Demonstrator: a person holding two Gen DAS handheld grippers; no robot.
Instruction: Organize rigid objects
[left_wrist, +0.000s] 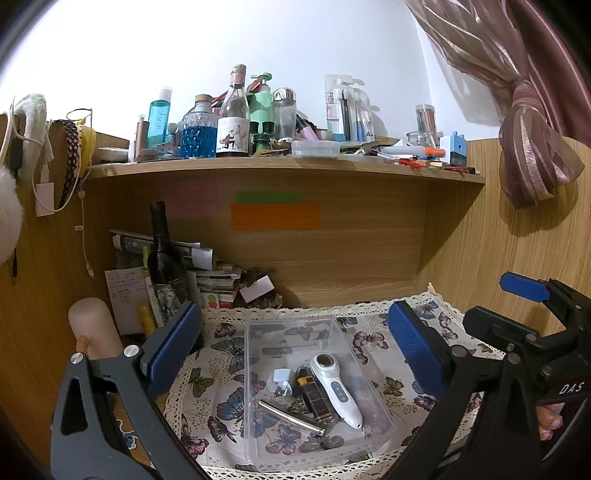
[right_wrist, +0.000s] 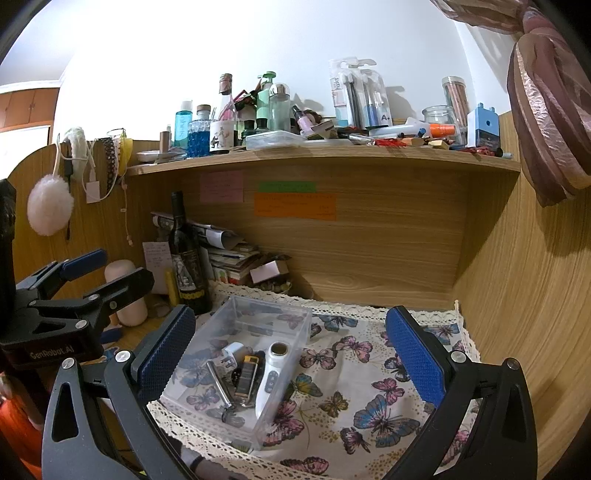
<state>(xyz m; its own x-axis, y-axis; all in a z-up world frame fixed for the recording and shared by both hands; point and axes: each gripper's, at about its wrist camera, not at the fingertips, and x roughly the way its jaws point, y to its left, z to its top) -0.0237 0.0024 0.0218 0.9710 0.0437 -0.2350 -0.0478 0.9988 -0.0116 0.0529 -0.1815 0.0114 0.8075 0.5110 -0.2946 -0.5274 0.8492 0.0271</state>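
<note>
While both grippers hung level above the desk with their fingers pointed toward the back panel, a clear plastic box (left_wrist: 314, 387) sat on the butterfly-print cloth (right_wrist: 369, 387) holding the collected items. Spread wide and gripping nothing, the left gripper (left_wrist: 295, 354) framed the box between its blue pads (left_wrist: 413, 347), which stood at 9 and 3 o'clock of it and clear of its walls. Equally wide and empty, the right gripper (right_wrist: 291, 354) was held at the box's 3 o'clock side, its left pad (right_wrist: 166, 350) overlapping the container's near corner in the right wrist view; whether they touched could not be told. Inside the box, a white handheld device (left_wrist: 336, 391) lay at the 3 o'clock side, a dark amber-banded case (left_wrist: 314, 395) just beside it, a white plug adapter (left_wrist: 279, 382) at 9 o'clock, and a metal rod (left_wrist: 291, 417) slanted across at 6 o'clock. A dark wine bottle (right_wrist: 186, 258) stood upright at 10 o'clock of the box, near a stack of papers (right_wrist: 229, 254). Bottles and stationery crowded the wooden shelf (right_wrist: 325, 160) above, at 12 o'clock.
</note>
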